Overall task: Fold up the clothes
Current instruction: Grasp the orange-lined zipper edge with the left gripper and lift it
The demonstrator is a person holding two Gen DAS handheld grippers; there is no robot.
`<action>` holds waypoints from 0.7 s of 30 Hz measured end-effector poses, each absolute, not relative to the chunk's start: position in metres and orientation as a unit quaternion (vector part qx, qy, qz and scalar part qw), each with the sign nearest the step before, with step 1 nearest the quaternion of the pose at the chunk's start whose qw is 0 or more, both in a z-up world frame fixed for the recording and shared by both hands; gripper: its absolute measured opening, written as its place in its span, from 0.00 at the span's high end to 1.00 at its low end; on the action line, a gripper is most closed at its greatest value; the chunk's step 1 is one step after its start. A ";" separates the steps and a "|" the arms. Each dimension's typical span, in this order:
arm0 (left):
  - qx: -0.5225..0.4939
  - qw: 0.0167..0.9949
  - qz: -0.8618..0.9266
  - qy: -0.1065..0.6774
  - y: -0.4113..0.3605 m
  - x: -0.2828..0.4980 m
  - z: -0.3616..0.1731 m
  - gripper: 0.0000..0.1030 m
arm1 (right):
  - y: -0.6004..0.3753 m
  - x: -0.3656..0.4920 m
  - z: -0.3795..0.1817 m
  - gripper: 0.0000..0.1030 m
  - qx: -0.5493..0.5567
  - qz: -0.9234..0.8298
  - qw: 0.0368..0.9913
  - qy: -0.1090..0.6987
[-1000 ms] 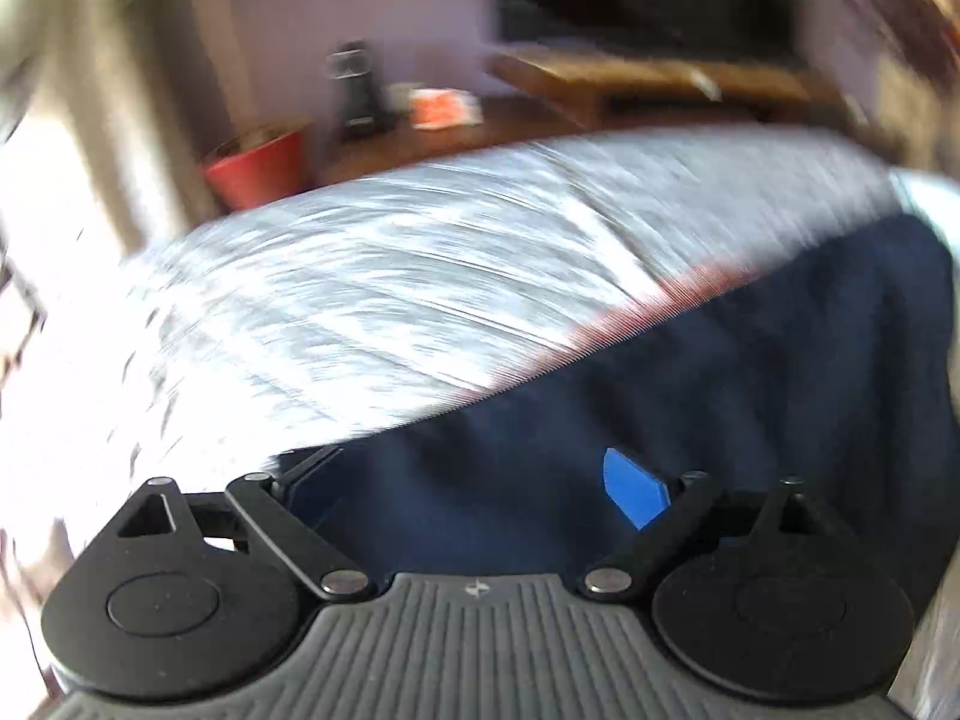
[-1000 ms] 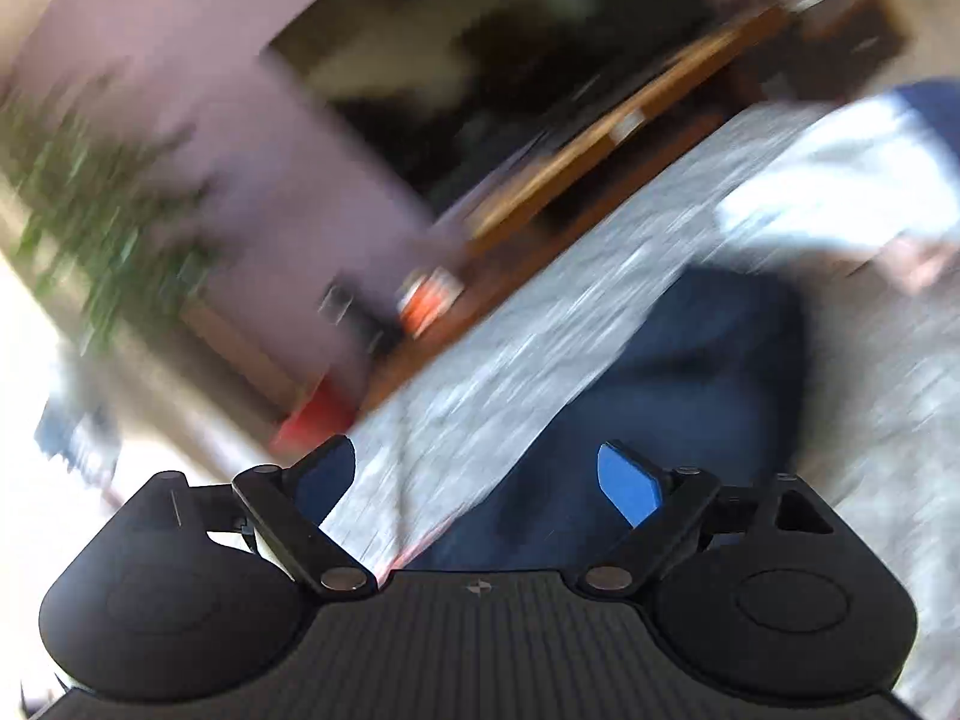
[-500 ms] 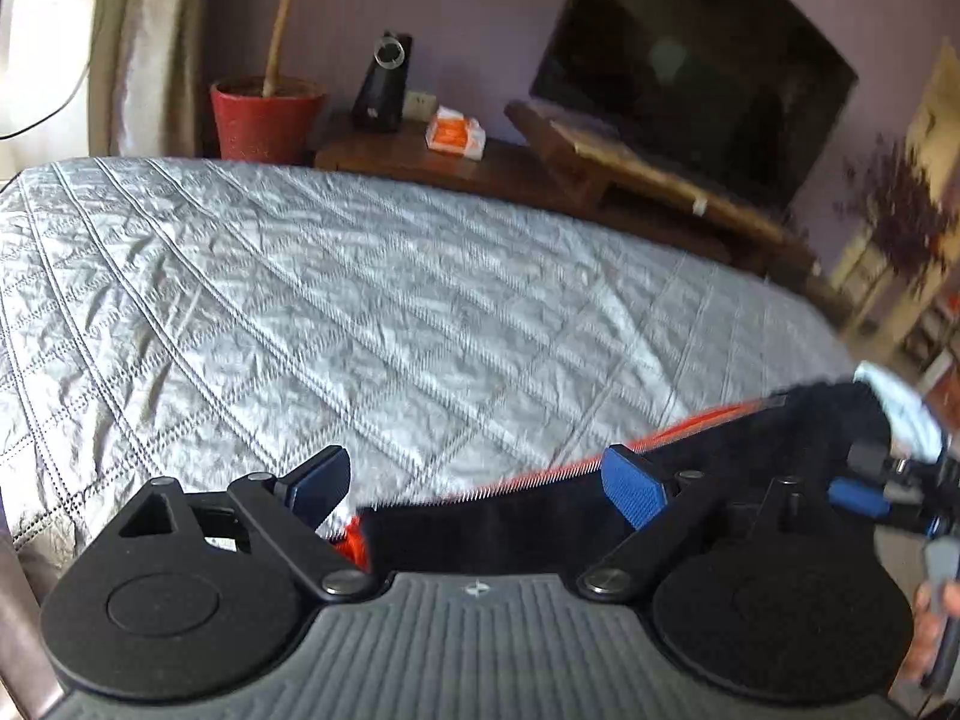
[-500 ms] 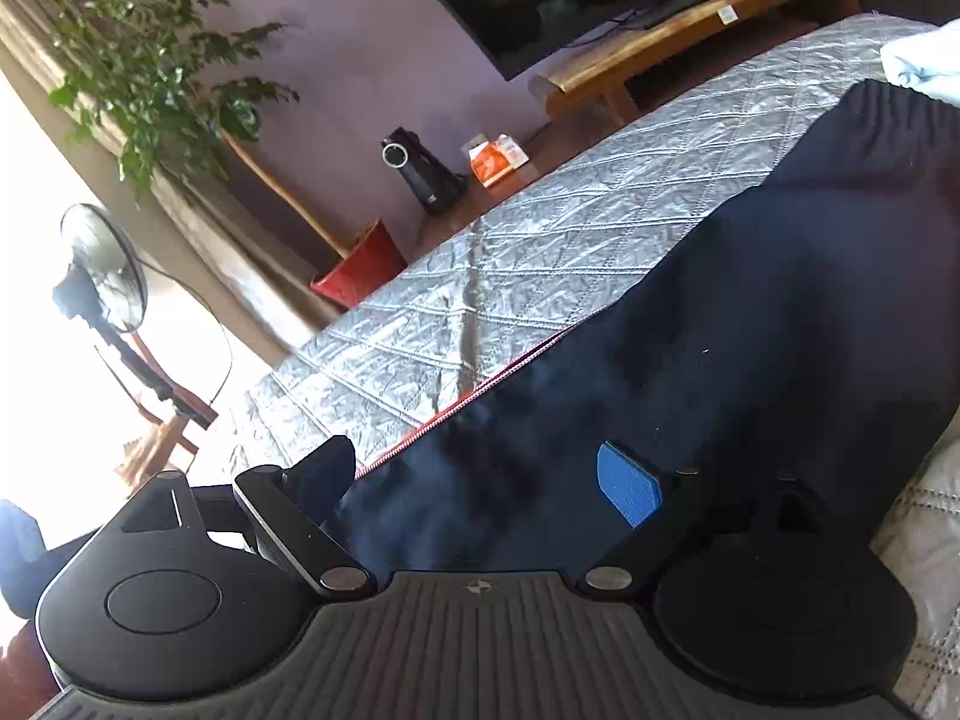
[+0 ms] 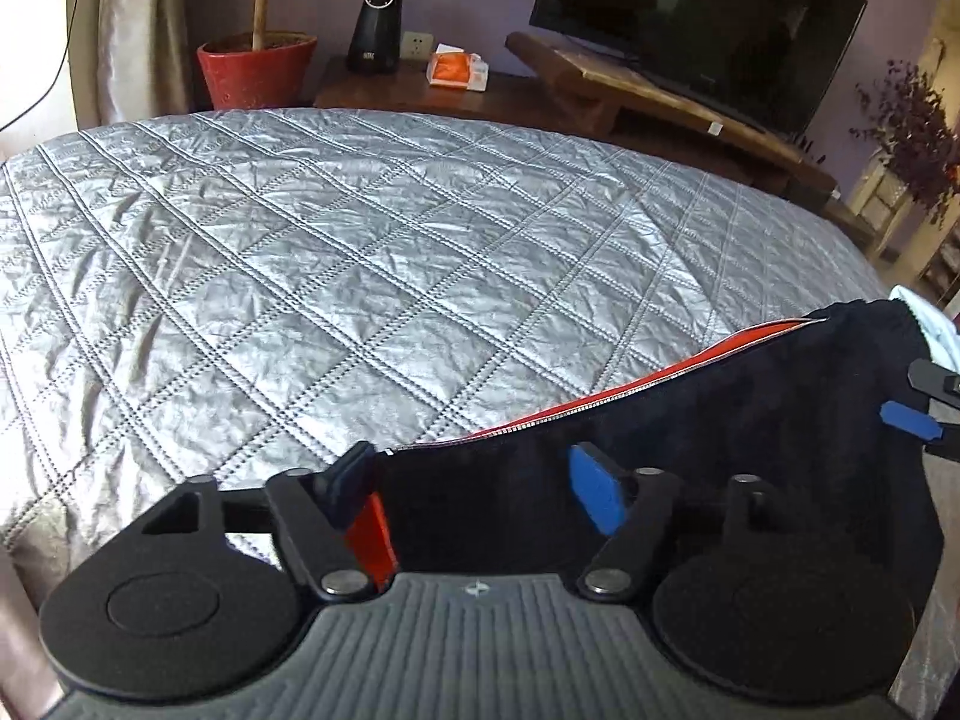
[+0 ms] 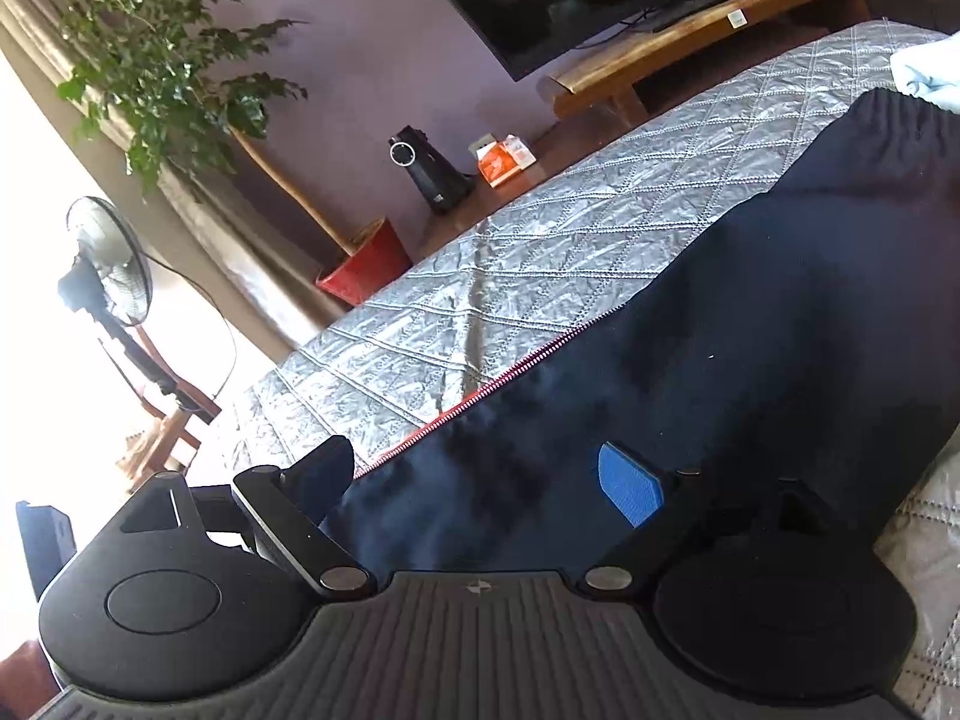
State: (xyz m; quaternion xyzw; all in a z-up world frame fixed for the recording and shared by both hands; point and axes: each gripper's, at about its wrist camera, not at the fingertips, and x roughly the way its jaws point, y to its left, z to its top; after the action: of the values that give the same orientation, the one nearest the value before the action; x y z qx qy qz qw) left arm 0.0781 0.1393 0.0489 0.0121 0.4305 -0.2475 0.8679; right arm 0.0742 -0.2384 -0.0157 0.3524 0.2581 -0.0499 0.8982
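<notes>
Dark navy garment [image 5: 690, 456] with red zipper edge [image 5: 600, 396] spread on grey quilted bedspread [image 5: 300, 276], lying toward right side in left wrist view, far end reaching pale blue cloth [image 5: 924, 324] at edge of frame.

Left gripper [image 5: 474, 483] low over near corner of garment, jaws closing, fabric and red lining between the pads; pads not clearly pressing on cloth yet, gap visible. Left pad dark, beside red lining flap [image 5: 372, 534]; right pad blue, over navy fabric.

Right gripper [image 6: 480, 480] spread wide, released, nothing pinched; navy garment [image 6: 720, 330] lying under and between the fingers, zipper edge [image 6: 480, 396] running diagonally just beside left finger. Same gripper also seen at far right of left wrist view [image 5: 912, 420], blue pad near far end of garment.

Background: red plant pot [image 5: 258, 69], black speaker-like device [image 5: 378, 24], orange packet [image 5: 456, 69] on wooden stand [image 5: 600, 78], TV [image 5: 690, 12] on purple wall. Standing fan [image 6: 108, 270] and leafy plant [image 6: 162, 54] in right wrist view.
</notes>
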 end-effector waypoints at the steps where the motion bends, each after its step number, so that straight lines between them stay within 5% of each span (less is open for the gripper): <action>1: 0.018 0.869 -0.244 0.431 0.140 0.077 0.049 0.51 | -0.238 0.074 -0.015 0.10 0.353 -0.050 0.898 0.258; 5: 0.043 0.872 -0.229 0.430 0.139 0.075 0.046 0.64 | -0.237 0.074 -0.013 0.10 0.350 -0.046 0.900 0.256; 8: 0.051 0.877 -0.222 0.423 0.139 0.074 0.050 0.84 | -0.237 0.075 -0.015 0.10 0.347 -0.045 0.899 0.261; 21: 0.039 0.905 -0.191 0.378 0.150 0.049 0.085 0.93 | -0.231 0.080 -0.014 0.10 0.323 -0.039 0.907 0.267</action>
State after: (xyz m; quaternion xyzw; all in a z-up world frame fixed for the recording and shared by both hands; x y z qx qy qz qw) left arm 0.0488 0.1504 0.0849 0.0392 0.3780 -0.1914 0.9049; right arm 0.0802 -0.2310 -0.0138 0.3233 0.2674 -0.0387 0.9069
